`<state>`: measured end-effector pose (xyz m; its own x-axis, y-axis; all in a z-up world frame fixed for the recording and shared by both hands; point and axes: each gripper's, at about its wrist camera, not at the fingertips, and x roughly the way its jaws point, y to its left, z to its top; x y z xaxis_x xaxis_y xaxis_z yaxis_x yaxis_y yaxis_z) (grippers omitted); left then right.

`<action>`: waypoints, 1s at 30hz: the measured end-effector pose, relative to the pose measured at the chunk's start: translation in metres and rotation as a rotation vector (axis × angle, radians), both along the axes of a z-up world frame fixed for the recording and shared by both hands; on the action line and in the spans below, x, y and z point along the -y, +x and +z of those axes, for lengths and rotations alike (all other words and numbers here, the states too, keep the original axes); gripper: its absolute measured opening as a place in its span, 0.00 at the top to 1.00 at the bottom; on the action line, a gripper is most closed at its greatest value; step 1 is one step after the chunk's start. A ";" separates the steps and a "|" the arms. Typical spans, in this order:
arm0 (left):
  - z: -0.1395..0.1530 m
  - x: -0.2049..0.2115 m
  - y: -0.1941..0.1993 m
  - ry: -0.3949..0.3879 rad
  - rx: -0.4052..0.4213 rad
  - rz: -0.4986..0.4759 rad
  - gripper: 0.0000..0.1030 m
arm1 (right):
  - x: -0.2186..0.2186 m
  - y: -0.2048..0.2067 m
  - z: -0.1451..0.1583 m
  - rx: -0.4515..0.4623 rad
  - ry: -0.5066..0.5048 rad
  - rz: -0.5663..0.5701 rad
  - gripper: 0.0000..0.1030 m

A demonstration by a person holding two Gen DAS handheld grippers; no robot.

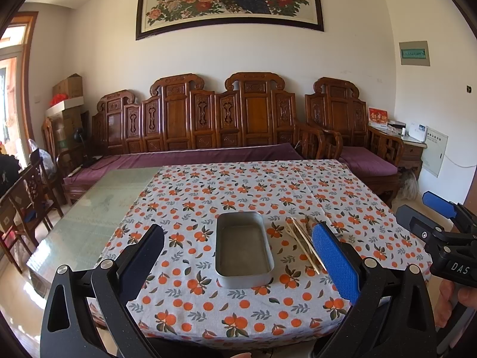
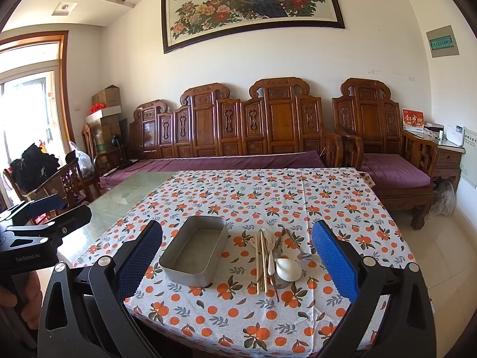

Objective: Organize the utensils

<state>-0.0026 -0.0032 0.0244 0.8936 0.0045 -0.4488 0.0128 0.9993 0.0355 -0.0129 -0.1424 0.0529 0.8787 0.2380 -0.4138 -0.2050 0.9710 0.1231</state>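
Tabletop (image 2: pixel 328 191) carries an orange-print cloth over most of its surface; bare glass shows along the left part of both views. Metal tray (image 2: pixel 193 249) sits lower centre in the right wrist view, rectangular, shallow, nothing inside. Same tray sits centre frame in the left wrist view. Utensil pile (image 2: pixel 274 256) lies just right of the tray on the cloth, apart from it: pale chopsticks (image 2: pixel 258 265), a white ceramic spoon (image 2: pixel 286 268), a metal spoon (image 2: pixel 305 256) and darker sticks, overlapping loosely.

Left gripper (image 1: pixel 238 265): jaws spread wide, holding nothing, framing the tray; its blue-padded right finger hides part of the pile. Right gripper (image 2: pixel 238 264): jaws equally wide apart, holding nothing, with tray and pile both between the fingers in view. Each gripper appears at the edge of the other's view.

Carved wooden sofa (image 2: pixel 238 125) with purple cushions stands behind the tabletop; peacock painting (image 2: pixel 253 3) hangs above it.
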 end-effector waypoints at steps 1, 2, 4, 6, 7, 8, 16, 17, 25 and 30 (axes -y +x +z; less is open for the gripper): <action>0.001 0.000 0.000 0.000 0.000 0.001 0.06 | -0.001 0.000 0.000 0.000 0.000 0.000 0.03; 0.002 0.000 0.001 -0.001 0.000 0.000 0.06 | 0.000 0.000 0.000 0.000 0.000 0.000 0.03; 0.000 0.000 0.000 0.001 0.001 0.000 0.06 | -0.001 0.000 0.000 -0.001 0.000 0.000 0.03; 0.003 0.000 0.001 0.001 0.001 -0.001 0.06 | 0.000 0.000 0.000 0.000 0.001 0.000 0.02; 0.000 0.000 0.000 0.000 0.002 0.000 0.06 | 0.000 0.000 0.000 -0.001 0.001 0.001 0.03; 0.000 0.000 0.000 0.000 0.002 0.000 0.06 | 0.000 0.000 0.000 -0.001 0.002 0.001 0.02; 0.001 0.000 -0.001 0.000 0.004 0.000 0.06 | 0.001 0.000 0.000 0.001 0.000 0.001 0.03; 0.000 0.000 -0.001 0.000 0.003 0.000 0.06 | 0.000 0.001 0.000 0.001 0.002 0.001 0.03; 0.003 0.002 0.000 -0.001 0.003 -0.002 0.06 | -0.003 -0.002 0.001 0.001 0.002 0.003 0.03; 0.006 0.006 0.002 0.000 -0.007 -0.006 0.06 | -0.003 -0.002 0.002 -0.003 0.004 0.004 0.03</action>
